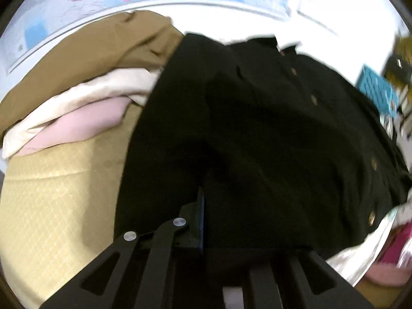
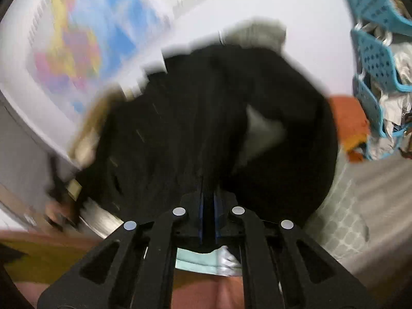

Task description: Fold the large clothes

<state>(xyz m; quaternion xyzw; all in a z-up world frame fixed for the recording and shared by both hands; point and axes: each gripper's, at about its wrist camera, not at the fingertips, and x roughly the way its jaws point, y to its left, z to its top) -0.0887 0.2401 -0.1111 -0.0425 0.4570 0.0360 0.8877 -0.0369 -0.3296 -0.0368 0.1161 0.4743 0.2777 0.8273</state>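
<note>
- Left claw (image 1: 206,200) pinches the black garment (image 1: 257,128); its right finger is hidden under cloth.
- Right claw (image 2: 208,206) pinches the same garment; that view is badly blurred.

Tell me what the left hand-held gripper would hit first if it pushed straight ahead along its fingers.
The left hand-held gripper is shut on the black buttoned garment, so it would press straight into that cloth. What lies beneath it there is hidden; the yellow quilted surface shows beside it.
</note>
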